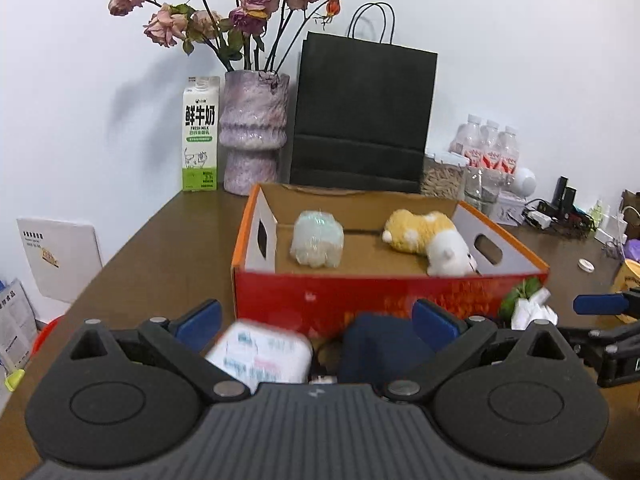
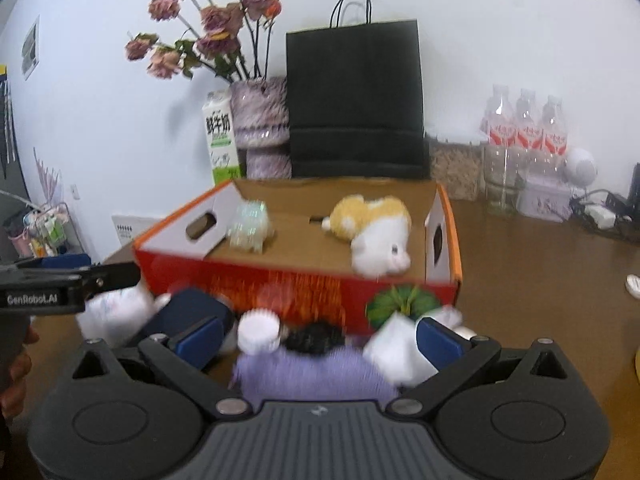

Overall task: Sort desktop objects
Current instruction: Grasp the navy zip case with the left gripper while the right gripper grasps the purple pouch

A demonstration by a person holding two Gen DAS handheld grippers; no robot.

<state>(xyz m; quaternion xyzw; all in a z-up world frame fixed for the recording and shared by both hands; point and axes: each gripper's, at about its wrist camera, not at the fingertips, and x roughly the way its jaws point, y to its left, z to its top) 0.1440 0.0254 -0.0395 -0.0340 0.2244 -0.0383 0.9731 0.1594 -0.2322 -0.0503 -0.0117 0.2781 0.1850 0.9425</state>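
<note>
Step in hand, as judged: selecting the next loose item in front of the red cardboard box (image 1: 360, 300) for transfer into it. Two items are already lying on the box floor: a plush toy (image 1: 430, 240), soft pile, yellow and white, and a wrapped bundle (image 1: 317, 240), translucent, crinkled film.

Left gripper (image 1: 316, 320): fingers are standing spread, gripping nothing. Between and below them are sitting a white rounded case (image 1: 262, 354), smooth, with printed markings, and a dark blue object (image 1: 380, 350), matte and blocky; both are resting on the brown counter (image 1: 160, 256) just beside the box front wall.

Right gripper (image 2: 318, 338): fingers are likewise standing spread and empty. Beneath them are lying a lavender item (image 2: 312, 376), seemingly fabric, a white ribbed cap (image 2: 259, 332), a black clump (image 2: 316, 338) too blurred to identify, and a crumpled white paper piece (image 2: 394, 354) touching the inner side of the right finger.

Next move, as judged: each gripper is requiring descent over one item, centring, then closing. Rigid items such as the case are likely calling for a square grasp across the flat sides; soft items are likely compressing under the pads.

Background, not in play: milk carton (image 1: 200, 136), marbled ceramic vase (image 1: 254, 132), black paper bag (image 1: 360, 112)
</note>
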